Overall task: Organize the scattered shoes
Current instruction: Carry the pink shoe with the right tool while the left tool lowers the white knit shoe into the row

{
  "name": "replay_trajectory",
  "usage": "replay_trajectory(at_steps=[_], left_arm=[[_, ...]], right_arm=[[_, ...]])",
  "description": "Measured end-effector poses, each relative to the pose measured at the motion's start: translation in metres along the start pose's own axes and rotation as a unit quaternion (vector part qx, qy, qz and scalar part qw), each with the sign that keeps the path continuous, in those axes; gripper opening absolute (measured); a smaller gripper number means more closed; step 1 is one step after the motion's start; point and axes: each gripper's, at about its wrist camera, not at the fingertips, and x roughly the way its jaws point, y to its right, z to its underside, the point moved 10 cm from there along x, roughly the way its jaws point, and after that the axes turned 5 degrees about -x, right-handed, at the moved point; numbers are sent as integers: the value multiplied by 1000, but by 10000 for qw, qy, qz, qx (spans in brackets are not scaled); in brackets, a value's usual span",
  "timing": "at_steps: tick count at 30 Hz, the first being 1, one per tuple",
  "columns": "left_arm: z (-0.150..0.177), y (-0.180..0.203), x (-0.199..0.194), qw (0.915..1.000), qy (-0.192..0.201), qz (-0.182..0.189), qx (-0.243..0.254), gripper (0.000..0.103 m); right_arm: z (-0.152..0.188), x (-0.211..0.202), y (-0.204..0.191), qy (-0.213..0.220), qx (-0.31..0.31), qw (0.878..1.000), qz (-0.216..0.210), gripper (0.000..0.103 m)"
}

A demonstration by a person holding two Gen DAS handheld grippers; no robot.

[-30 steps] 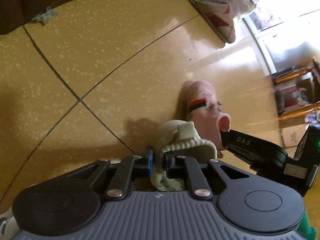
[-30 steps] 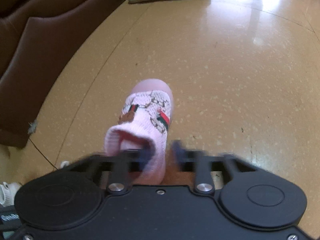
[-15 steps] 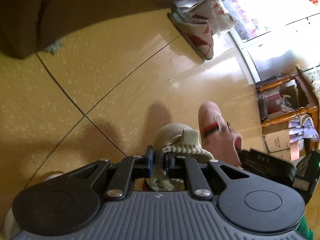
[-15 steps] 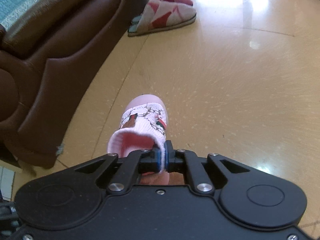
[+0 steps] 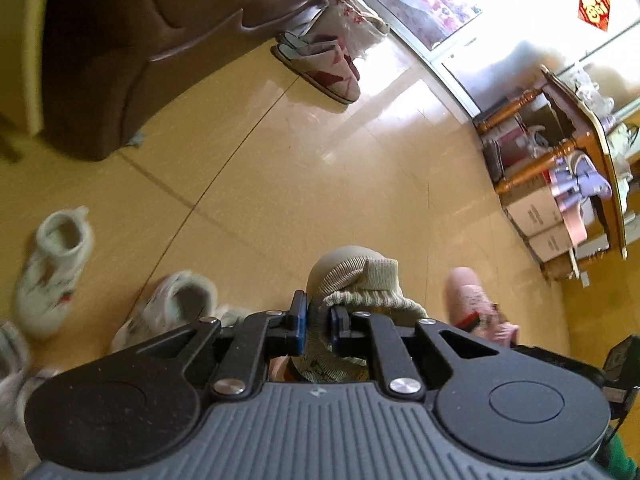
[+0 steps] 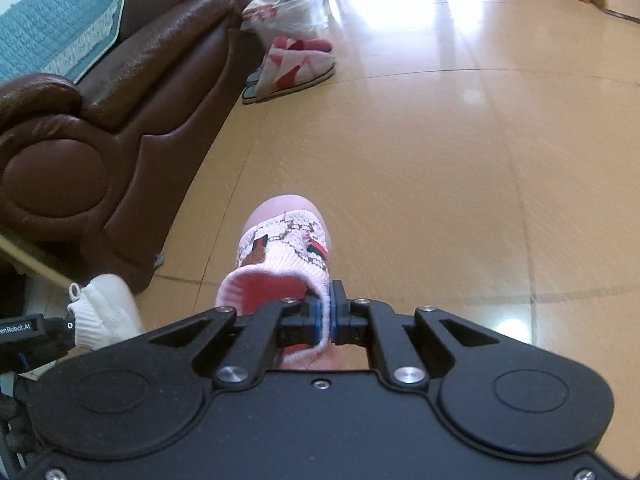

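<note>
My left gripper [image 5: 318,322] is shut on the knit cuff of a beige baby shoe [image 5: 356,276] and holds it above the floor. My right gripper [image 6: 331,318] is shut on the cuff of a pink patterned baby shoe [image 6: 286,244], also lifted; the pink shoe also shows in the left wrist view [image 5: 470,300], to the right of the beige one. Two white baby shoes [image 5: 52,268] [image 5: 176,304] lie on the floor at lower left. One white shoe [image 6: 104,308] shows at the left of the right wrist view.
A brown leather sofa [image 6: 100,100] runs along the left. Red and white slippers [image 6: 294,68] lie by its far end, next to a plastic bag [image 6: 288,12]. A wooden table [image 5: 576,152] with boxes beneath stands at the right. The floor is yellow tile [image 6: 440,180].
Both grippers have risen from the floor with their shoes. The right gripper closed on the pink shoe's cuff. The white shoes came into the left wrist view.
</note>
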Motion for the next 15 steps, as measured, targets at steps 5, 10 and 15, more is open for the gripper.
replay_trajectory(at_steps=[5,10,15], left_arm=[[12,-23,-54,9997,125,-186,-51,11],[-15,-39,-104,9980,389,-468,195,11],[-60,-61,-160,9926,653,-883,524,11]], right_arm=[[34,-50,-8,168,131,9998,-58,5],[71,-71,-27,117,33,9998,-170,5],[75,-81,-48,110,-226,9992,-298,5]])
